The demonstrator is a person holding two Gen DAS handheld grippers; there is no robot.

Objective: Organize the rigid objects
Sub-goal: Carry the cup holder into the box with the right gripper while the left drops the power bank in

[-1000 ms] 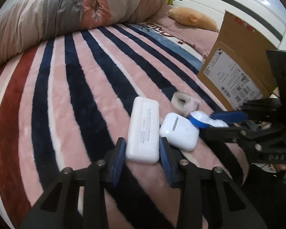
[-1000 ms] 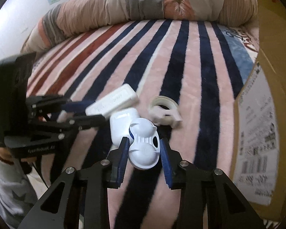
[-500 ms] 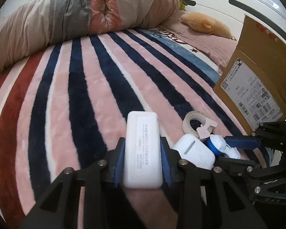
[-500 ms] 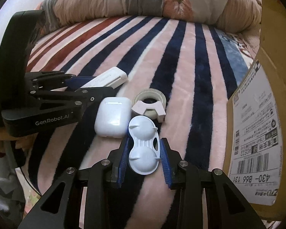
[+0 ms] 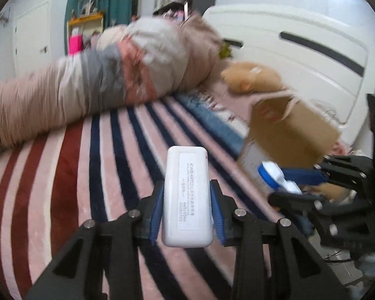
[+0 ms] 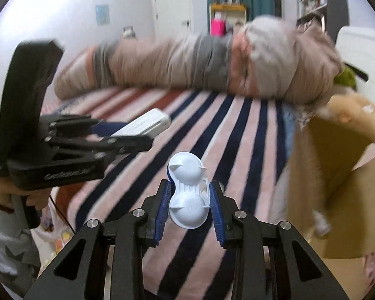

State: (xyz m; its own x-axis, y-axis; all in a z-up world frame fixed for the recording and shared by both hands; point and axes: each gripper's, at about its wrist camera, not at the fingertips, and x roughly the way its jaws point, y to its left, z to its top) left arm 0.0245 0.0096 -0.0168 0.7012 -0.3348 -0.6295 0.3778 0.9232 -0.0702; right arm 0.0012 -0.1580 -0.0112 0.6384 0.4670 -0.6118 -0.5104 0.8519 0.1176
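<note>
I am holding a white case in my left gripper, its pads pressing the case's long sides, above the striped blanket. My right gripper is clamped on the narrow waist of a pale double-domed lens case, also off the bed. The cardboard box is standing just to my right. Both shells look smooth, so I judge a quick swing could let one slip, or my two grippers could be knocking together near the box.
</note>
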